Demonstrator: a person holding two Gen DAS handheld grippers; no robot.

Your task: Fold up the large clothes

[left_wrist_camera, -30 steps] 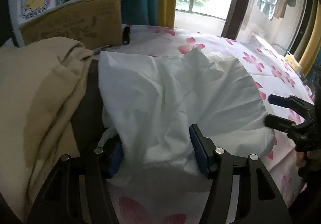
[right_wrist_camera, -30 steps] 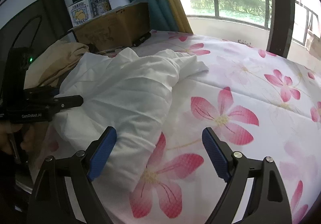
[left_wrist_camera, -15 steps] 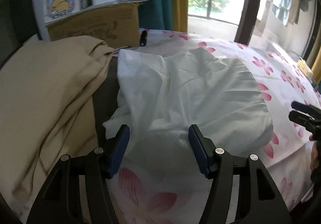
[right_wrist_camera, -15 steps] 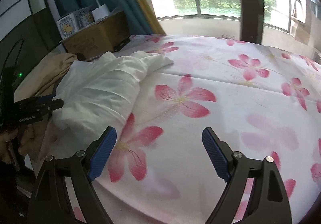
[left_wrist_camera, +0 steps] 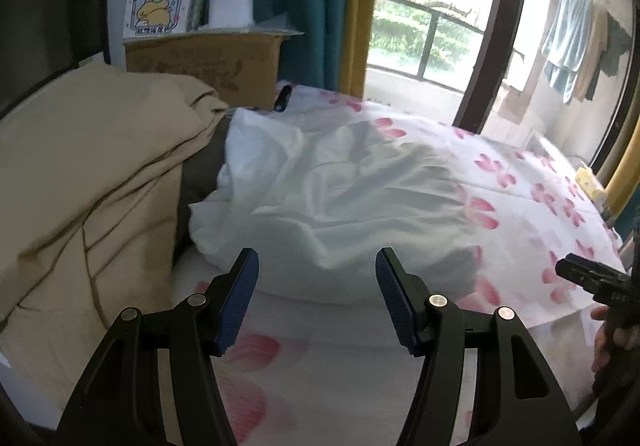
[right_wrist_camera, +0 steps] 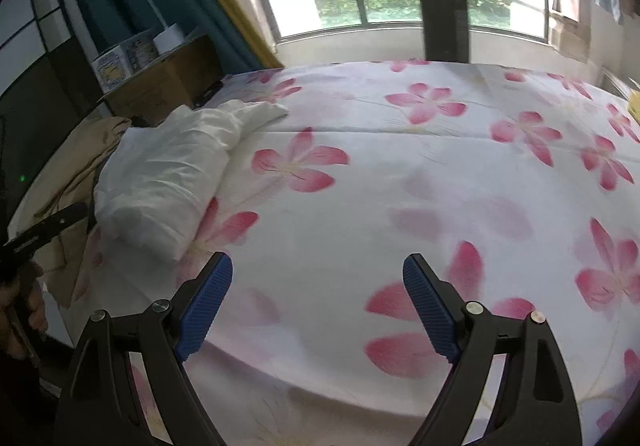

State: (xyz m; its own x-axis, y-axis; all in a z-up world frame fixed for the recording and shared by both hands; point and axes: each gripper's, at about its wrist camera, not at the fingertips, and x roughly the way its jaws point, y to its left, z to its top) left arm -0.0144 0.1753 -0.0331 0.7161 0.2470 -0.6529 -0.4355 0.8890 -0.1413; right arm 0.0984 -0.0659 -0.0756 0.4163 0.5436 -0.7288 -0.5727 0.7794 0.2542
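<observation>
Left wrist view: the left gripper [left_wrist_camera: 316,298] has its blue fingers [left_wrist_camera: 240,296] spread wide with nothing between them, and it has backed away from the white garment [left_wrist_camera: 340,198]; a second ago the cloth lay bunched between those fingers, now its near edge sits just beyond their tips. The garment lies in a rumpled heap on the flowered bed [left_wrist_camera: 520,182], beside a tan quilt [left_wrist_camera: 88,174]. In the right wrist view, the right gripper [right_wrist_camera: 318,304] is likewise released and empty, and has swung off the garment [right_wrist_camera: 168,174] to face bare sheet [right_wrist_camera: 400,186]. Both hands have let go, so I judge one handling step over and the heap not yet a neat fold.
</observation>
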